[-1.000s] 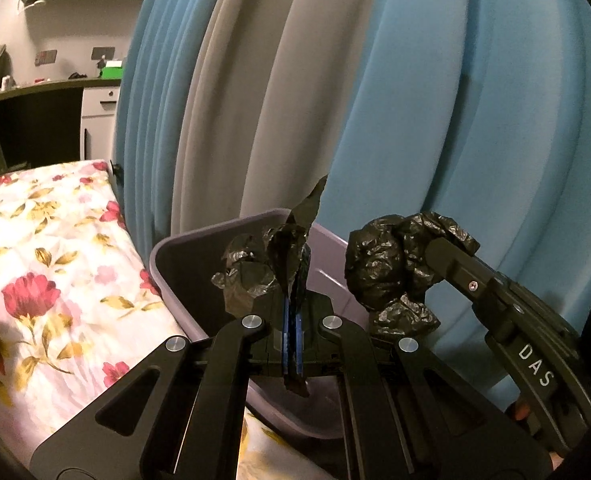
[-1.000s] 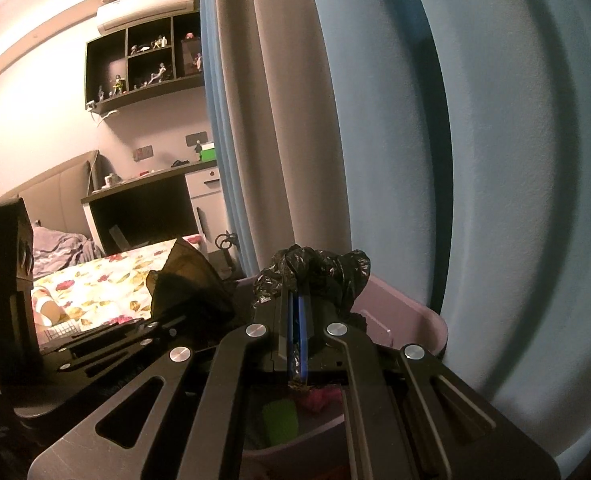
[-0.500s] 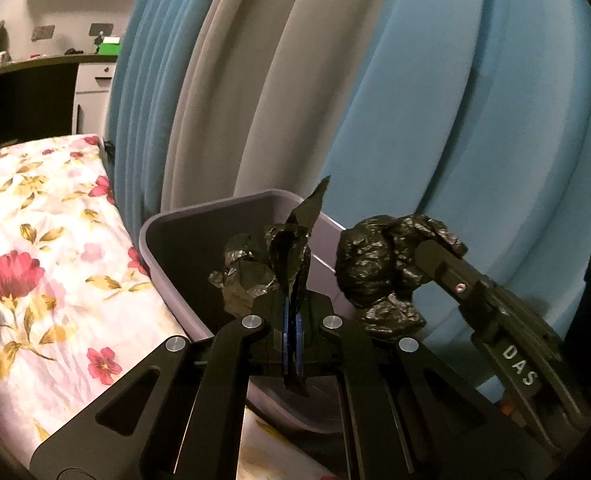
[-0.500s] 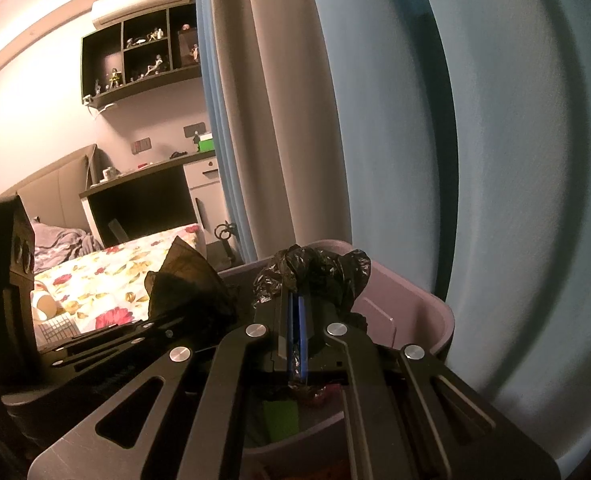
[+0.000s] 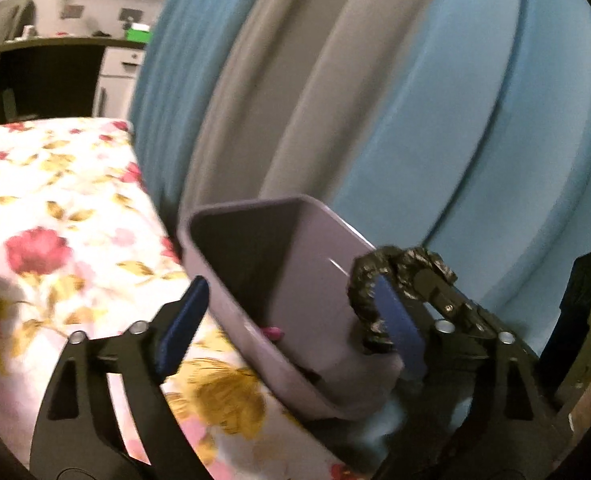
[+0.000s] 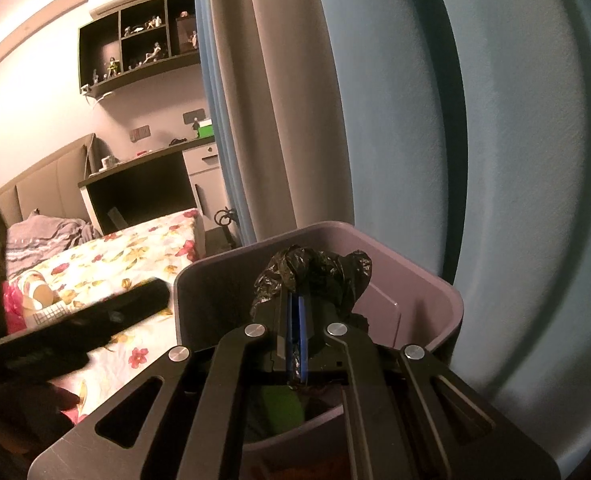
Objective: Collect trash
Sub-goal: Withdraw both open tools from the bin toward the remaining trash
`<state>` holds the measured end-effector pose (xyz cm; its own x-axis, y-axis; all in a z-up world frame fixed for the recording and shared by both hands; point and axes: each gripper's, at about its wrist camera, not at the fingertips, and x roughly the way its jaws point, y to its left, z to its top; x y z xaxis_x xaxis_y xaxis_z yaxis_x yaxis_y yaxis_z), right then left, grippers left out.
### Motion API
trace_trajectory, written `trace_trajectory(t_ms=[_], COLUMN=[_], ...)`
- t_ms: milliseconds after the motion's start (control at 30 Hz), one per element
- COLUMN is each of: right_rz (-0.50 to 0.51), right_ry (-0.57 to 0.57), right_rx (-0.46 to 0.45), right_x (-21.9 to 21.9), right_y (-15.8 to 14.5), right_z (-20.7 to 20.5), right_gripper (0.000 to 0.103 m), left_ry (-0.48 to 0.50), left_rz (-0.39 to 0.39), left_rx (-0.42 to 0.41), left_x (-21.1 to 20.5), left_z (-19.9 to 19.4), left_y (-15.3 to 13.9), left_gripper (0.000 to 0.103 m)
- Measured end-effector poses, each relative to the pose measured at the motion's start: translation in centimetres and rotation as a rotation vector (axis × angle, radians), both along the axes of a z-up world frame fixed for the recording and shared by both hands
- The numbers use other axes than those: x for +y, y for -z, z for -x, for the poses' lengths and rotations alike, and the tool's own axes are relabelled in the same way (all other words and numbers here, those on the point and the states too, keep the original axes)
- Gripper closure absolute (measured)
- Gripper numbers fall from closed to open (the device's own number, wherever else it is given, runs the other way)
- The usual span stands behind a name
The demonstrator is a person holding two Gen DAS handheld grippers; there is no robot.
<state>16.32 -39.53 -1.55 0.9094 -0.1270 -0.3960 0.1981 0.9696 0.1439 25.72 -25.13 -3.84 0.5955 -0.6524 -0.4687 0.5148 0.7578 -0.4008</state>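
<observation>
Two claws: left claw (image 5: 295, 320) opening, empty, right claw (image 6: 295, 320) pinching crinkled black bag (image 6: 315, 272) over smooth mauve bin (image 6: 451, 300).

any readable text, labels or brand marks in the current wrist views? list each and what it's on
None readable.
Left gripper, seen in the right wrist view: a faint marking on its body, too blurred to read.
Green box on the desk: no legible print.
Purple bin, black bag, floral bedsheet: no text visible.
</observation>
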Motion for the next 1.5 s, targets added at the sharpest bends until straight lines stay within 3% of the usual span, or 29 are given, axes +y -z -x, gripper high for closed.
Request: trace_trajectory(t_ms=[67, 133, 200, 367, 467, 500, 633, 1067, 1500], right_rz=[-0.006, -0.016, -0.018, -0.021, -0.012, -0.007, -0.026, -0.021, -0.017], right_ry=[0.001, 0.000, -0.005, -0.002, 0.010, 0.026, 0.057, 0.059, -0.050], right_rx=[0.005, 0.006, 0.004, -0.002, -0.016, -0.020, -0.024, -0.062, -0.092], right_x=[0.0, -0.1, 0.0, 0.2, 0.5, 0.7, 1.1, 4.7, 10.6], right_y=[0.0, 0.1, 0.0, -0.1, -0.2, -0.2, -0.3, -1.2, -2.0], right_z=[-0.2, -0.3, -0.2, 0.0, 0.6, 0.8, 1.7, 5.4, 8.2], right_gripper=[0.094, 0.075, 0.066, 0.053, 0.038, 0.029, 0.019, 0.015, 0.015], left_ry=[-0.025, -0.051, -0.070, -0.127, -0.161, -0.175, -0.218, -0.305, -0.419], left_rz=[0.006, 0.007, -0.003, -0.037, -0.057, -0.065, -0.100, -0.110, -0.130], left_rx=[-0.003, -0.002, -0.001, -0.012, -0.025, -0.035, -0.059, -0.112, -0.141], left_x=[1.0, 2.0, 2.8, 4.3, 5.3, 5.8, 7.3, 12.9, 20.4], left_z=[0.3, 0.6, 0.8, 1.7, 2.6, 3.1, 4.6, 9.7, 14.7], left_y=[-0.2, -0.3, -0.3, -0.5, -0.7, -0.8, -0.9, -2.1, -2.4], left_gripper=[0.011, 0.008, 0.006, 0.006, 0.006, 0.006, 0.006, 0.006, 0.006])
